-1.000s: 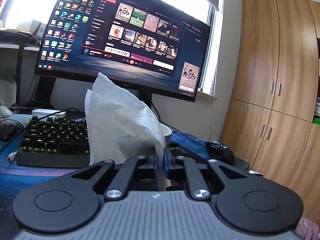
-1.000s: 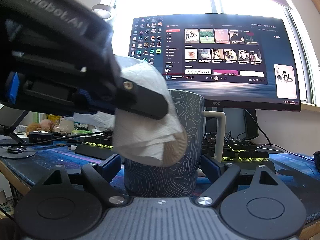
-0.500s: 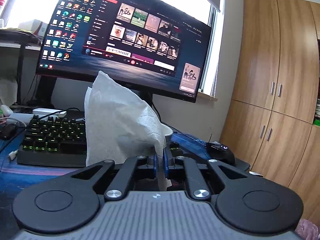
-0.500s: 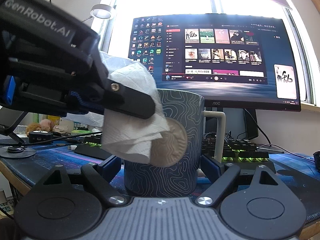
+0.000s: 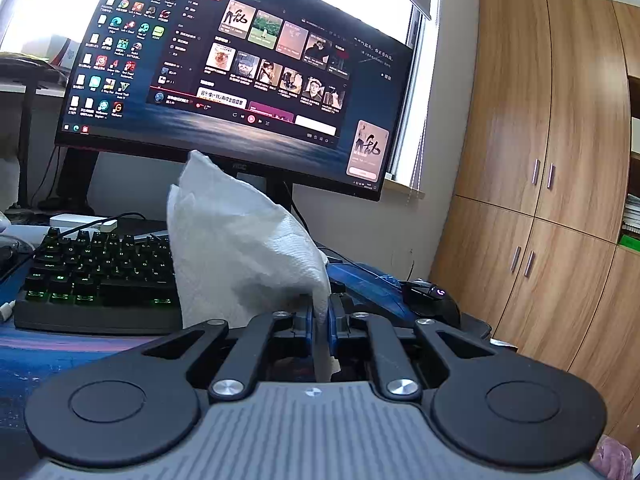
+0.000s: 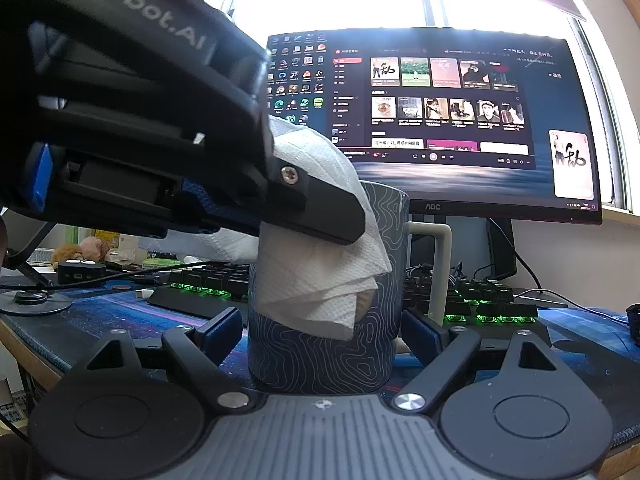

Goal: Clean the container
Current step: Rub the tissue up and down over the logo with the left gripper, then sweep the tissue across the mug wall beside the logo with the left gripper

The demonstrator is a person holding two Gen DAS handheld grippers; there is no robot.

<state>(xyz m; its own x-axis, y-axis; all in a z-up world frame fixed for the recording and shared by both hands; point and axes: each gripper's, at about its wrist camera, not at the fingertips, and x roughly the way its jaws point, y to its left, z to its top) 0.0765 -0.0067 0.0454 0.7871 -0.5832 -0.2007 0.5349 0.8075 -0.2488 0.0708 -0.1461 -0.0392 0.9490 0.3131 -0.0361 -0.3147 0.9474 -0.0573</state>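
Note:
A grey-blue mug (image 6: 320,356) with a white contour-line pattern and a pale handle (image 6: 436,264) stands upright on the blue desk mat. My right gripper (image 6: 322,330) is shut on the mug, one blue pad on each side of its lower wall. My left gripper (image 5: 321,314) is shut on a folded white paper towel (image 5: 240,248). In the right wrist view the left gripper (image 6: 352,232) comes in from the upper left and presses the paper towel (image 6: 320,280) against the mug's front and rim. The mug's inside is hidden.
A backlit keyboard (image 5: 96,280) lies behind the mug, in front of a lit monitor (image 6: 432,120). A black mouse (image 5: 430,294) sits at the right of the mat. Wooden cupboards (image 5: 540,160) stand to the right. A lamp base (image 6: 32,300) and clutter sit at the left.
The left gripper with the paper towel has swung right and up across the mug's front, from its left side onto the rim area. The right gripper and mug stay still.

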